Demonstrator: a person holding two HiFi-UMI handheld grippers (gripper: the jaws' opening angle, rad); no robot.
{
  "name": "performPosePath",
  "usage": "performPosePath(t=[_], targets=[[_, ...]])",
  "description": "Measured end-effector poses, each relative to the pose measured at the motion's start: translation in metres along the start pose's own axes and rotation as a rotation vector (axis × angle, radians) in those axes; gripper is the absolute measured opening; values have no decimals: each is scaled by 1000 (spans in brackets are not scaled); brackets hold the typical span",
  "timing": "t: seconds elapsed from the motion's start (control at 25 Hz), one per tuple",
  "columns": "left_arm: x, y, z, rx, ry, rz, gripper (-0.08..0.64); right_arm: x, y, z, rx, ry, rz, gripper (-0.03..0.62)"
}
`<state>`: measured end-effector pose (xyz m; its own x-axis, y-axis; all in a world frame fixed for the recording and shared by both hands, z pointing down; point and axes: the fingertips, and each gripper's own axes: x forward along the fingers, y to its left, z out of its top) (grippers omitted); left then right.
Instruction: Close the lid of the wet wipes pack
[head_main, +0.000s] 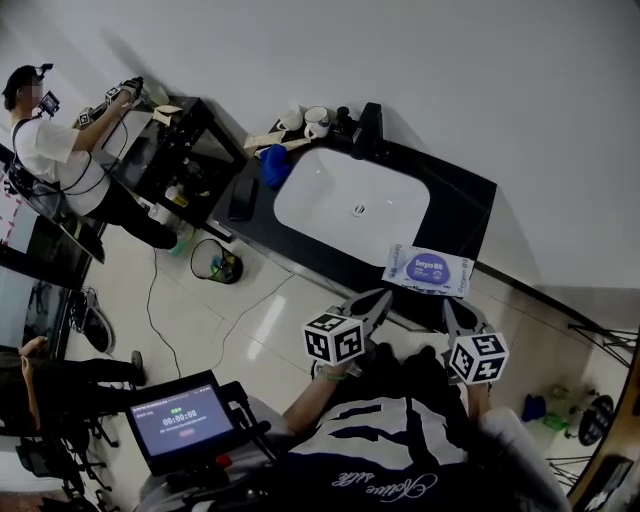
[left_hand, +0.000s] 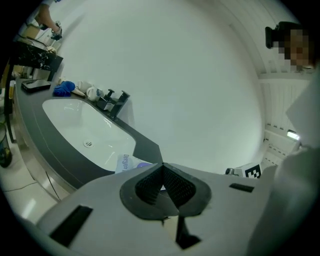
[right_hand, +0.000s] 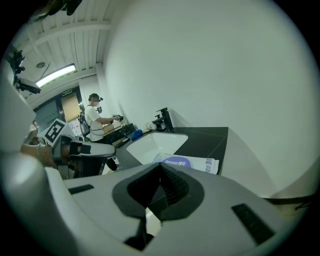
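Lying beside the sink (head_main: 350, 205), the wet wipes pack (head_main: 428, 270) faces the left claw (head_main: 378, 298) and right claw (head_main: 452, 312), both pinched together.

Left gripper (head_main: 380, 298) jaws together, empty; right gripper (head_main: 450, 306) just beside it, likewise closed.

We wear a dark shirt (head_main: 385, 440) with a broad white panel crossed by dark stripes. White cursive lettering runs across the shirt beneath that panel. Just beyond the shirt, a thin band (head_main: 335, 373) circles our left wrist. Ahead of the shirt, our left gripper (head_main: 378, 297) and right gripper (head_main: 452, 306) have smooth, light grey shells that taper forward. Each carries a white cube (head_main: 335, 340) printed with black square markers on the end nearer the shirt. The pads (left_hand: 177, 187) are dark and finely ribbed, set in a dark rounded collar. Dark rectangular slots (left_hand: 70, 226) mark the shell on either side.
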<state>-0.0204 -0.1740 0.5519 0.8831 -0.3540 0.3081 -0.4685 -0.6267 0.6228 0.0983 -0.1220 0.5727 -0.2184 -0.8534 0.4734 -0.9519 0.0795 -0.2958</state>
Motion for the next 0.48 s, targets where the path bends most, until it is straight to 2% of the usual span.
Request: performPosePath(t=[0.24, 0.48], targets=[[-2, -20, 7, 8, -25, -24, 0, -15, 14, 19, 6, -56, 29, -2], [-22, -79, -25, 23, -70, -10, 1, -80, 25, -2, 5, -94, 79, -2]])
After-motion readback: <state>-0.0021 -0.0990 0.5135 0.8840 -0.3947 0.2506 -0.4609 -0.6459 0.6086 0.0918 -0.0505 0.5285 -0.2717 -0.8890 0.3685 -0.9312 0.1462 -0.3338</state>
